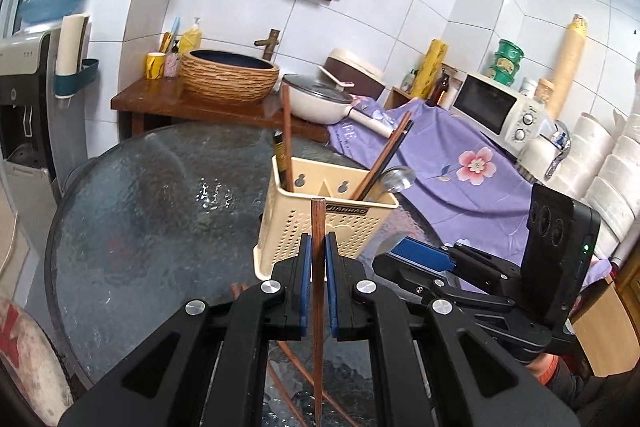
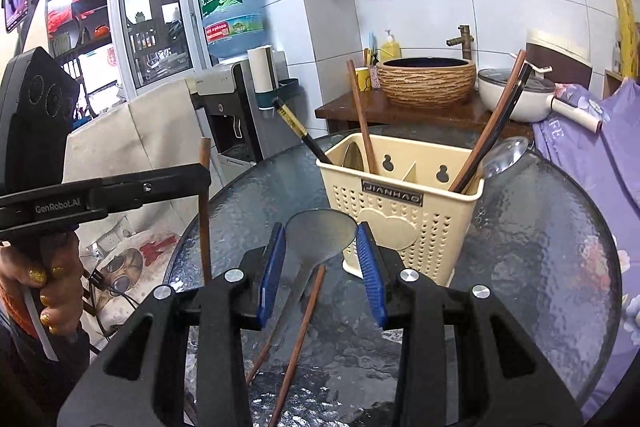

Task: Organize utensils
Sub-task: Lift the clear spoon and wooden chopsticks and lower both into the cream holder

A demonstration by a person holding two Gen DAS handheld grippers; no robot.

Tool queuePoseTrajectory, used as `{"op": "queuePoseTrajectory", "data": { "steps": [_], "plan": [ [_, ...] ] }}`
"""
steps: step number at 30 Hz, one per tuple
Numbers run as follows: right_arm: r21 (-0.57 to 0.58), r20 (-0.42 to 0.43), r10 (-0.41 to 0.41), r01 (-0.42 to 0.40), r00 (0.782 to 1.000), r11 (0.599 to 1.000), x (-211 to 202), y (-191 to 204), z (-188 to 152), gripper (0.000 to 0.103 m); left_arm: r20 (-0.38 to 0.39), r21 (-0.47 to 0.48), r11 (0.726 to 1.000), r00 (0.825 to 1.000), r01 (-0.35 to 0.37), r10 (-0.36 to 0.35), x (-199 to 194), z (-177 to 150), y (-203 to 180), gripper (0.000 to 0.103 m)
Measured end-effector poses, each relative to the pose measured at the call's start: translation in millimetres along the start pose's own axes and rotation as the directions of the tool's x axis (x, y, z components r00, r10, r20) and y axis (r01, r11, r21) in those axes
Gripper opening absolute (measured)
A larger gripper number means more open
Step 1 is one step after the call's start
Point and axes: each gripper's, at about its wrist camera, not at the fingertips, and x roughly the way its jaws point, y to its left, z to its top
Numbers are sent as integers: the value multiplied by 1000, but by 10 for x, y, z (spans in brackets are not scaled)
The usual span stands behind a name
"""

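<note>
Left hand-held gripper point(image 1: 319, 247): closed tight on one wooden chopstick point(image 1: 318, 267), held upright.
Right hand-held gripper point(image 2: 320, 247): partly open, pads gripping a metal spoon point(image 2: 320, 233) by its bowl.
Utensil holder point(image 2: 404, 215): stood on the glass bench point(image 2: 540, 247), just beyond both grippers; chopsticks and spoons are held in it.
Loose chopsticks point(image 2: 300, 331): lying on the bench below the grippers.

A round table point(image 2: 540, 247) with a dark, textured glass top fills the lower centre of both views. A cream perforated utensil caddy point(image 2: 404, 211) stands upright on it, centre frame. Loose brown chopsticks point(image 2: 302, 327) lie flat on the glass in the lower centre, near the caddy's base.
</note>
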Motion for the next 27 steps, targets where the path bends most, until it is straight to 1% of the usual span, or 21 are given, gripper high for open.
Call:
{"op": "queuePoseTrajectory", "data": {
  "steps": [6, 11, 14, 18, 20, 21, 22, 23, 26, 27],
  "plan": [
    [-13, 6, 3, -3, 1000, 1000, -118, -36, 117, 37, 11, 32, 999, 999, 30, -30, -52, 97, -109, 7],
    [-34, 19, -13, 13, 1000, 999, -217, -76, 202, 37, 21, 58, 996, 998, 60, -62, -113, 220, -172, 7],
    [-48, 35, -27, 28, 999, 998, -280, -92, 298, 37, 41, 84, 994, 997, 69, -73, -169, 338, -227, 7],
    [-74, 65, -39, 44, 997, 996, -372, -131, 493, 37, 81, 114, 989, 991, 99, -108, -269, 623, -329, 7],
    [-97, 94, -55, 64, 994, 993, -440, -134, 656, 37, 109, 121, 988, 988, 98, -111, -313, 765, -362, 7],
    [-106, 106, -63, 75, 992, 992, -460, -123, 728, 37, 139, 128, 988, 985, 88, -106, -351, 905, -392, 7],
    [-115, 119, -74, 88, 990, 989, -480, -124, 809, 37, 156, 130, 988, 983, 80, -100, -371, 975, -405, 7],
    [-127, 141, -93, 112, 986, 986, -511, -132, 932, 37, 176, 131, 989, 980, 69, -92, -394, 1071, -428, 7],
    [-129, 190, -151, 177, 970, 976, -565, -175, 1201, 37, 251, 112, 992, 965, 51, -78, -461, 1418, -465, 7],
    [-128, 210, -178, 208, 961, 970, -584, -198, 1303, 37, 274, 108, 994, 960, 32, -60, -467, 1498, -484, 7]
  ]
}}
